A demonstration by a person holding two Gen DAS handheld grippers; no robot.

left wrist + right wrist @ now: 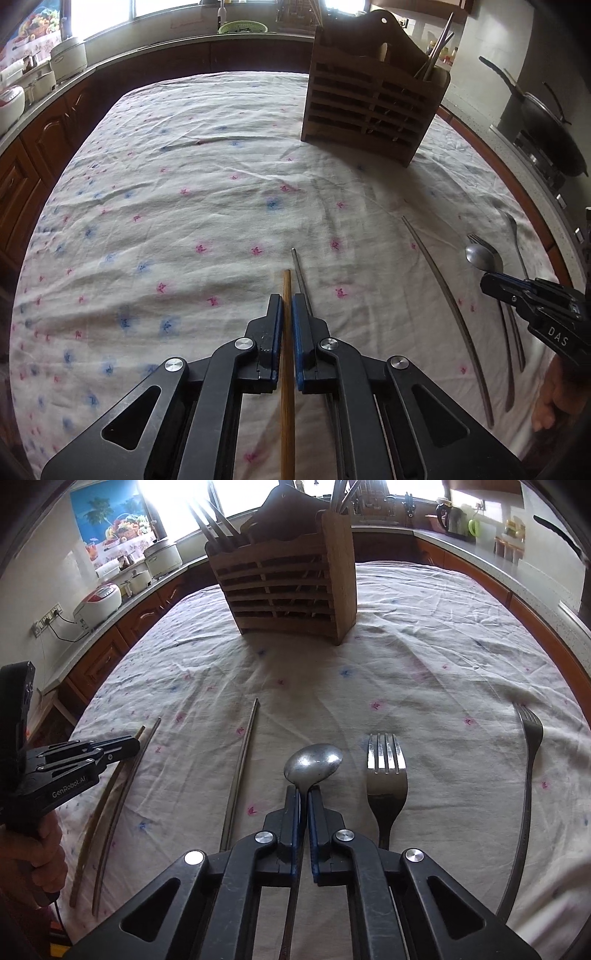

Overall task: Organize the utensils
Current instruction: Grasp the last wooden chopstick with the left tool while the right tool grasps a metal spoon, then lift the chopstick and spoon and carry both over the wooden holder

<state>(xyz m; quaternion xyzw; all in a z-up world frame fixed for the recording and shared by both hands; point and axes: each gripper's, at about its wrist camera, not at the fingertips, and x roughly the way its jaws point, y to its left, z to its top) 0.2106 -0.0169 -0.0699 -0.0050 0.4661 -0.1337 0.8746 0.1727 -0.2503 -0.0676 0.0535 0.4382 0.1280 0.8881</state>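
My left gripper (287,301) is shut on a wooden chopstick (286,288), low over the cloth. A metal chopstick (301,275) lies just right of it. My right gripper (303,794) is shut on the neck of a metal spoon (314,762), which also shows in the left wrist view (479,256). The wooden utensil holder (369,107) stands at the far side of the table, several utensils upright in it; it also shows in the right wrist view (284,587).
On the floral tablecloth (184,177) lie another metal chopstick (240,775), a fork (386,775) beside the spoon and a second fork (526,775) at the right. Counters with appliances ring the table; a wok (550,129) sits on the stove.
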